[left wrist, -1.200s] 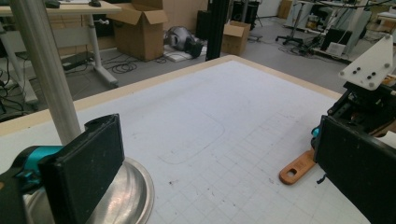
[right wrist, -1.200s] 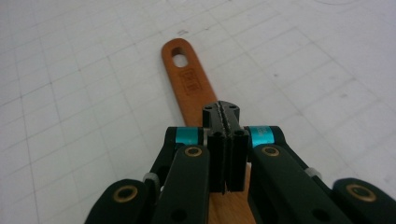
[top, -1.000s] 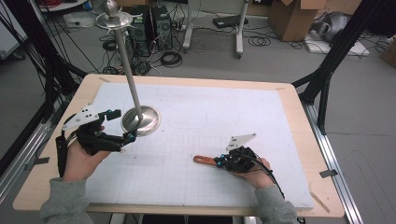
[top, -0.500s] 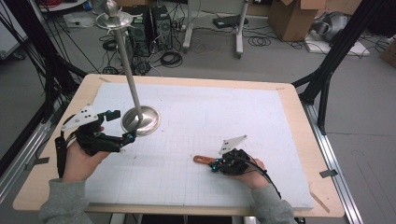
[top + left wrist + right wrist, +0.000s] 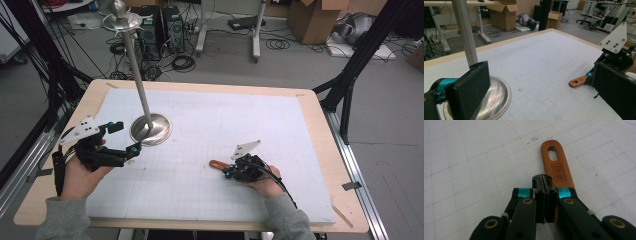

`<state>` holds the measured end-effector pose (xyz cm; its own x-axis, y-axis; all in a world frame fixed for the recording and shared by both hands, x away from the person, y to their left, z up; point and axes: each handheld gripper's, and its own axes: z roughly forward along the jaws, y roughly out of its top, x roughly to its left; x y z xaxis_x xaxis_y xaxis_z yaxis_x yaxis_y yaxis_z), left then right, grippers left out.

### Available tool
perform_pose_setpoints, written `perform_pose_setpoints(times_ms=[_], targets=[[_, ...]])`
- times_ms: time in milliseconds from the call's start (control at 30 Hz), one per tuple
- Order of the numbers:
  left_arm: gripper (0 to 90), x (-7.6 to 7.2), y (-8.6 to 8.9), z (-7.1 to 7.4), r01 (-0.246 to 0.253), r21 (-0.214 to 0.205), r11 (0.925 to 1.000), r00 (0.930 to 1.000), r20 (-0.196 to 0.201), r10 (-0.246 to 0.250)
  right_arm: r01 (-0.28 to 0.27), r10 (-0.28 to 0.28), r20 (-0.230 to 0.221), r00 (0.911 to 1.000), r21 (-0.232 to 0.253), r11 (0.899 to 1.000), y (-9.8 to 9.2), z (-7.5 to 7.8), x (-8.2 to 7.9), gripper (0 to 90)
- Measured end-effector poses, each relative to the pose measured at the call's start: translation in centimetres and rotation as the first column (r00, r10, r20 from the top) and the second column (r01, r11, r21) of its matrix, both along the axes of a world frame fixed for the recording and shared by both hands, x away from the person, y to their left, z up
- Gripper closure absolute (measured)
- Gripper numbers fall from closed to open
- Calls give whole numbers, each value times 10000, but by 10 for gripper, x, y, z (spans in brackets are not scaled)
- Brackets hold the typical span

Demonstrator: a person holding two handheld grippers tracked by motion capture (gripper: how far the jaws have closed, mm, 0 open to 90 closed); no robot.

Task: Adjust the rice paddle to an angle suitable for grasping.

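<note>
Right claw (image 5: 543, 185) shut, empty, resting over wooden handle (image 5: 556, 167) flat on counter (image 5: 210, 90); left claw (image 5: 123, 137) wide beside stand base (image 5: 150, 129); likely pre-grasp: next, open and straddle handle.

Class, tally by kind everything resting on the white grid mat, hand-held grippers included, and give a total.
Metal stands: 1, the steel stand
Wooden handles: 1, the brown handle
Grippers: 2, the left gripper and the right gripper
Total: 4
</note>
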<state>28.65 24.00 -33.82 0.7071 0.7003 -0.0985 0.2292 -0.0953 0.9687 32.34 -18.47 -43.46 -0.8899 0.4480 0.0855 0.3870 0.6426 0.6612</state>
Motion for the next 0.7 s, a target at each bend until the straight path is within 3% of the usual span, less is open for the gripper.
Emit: perform_pose_setpoints(times_ms=[700], targets=[[23, -7, 8, -2, -244, 36, 9997, 9997, -71, 244, 971, -970, 261, 9949, -3, 9953, -14, -1, 21, 896]])
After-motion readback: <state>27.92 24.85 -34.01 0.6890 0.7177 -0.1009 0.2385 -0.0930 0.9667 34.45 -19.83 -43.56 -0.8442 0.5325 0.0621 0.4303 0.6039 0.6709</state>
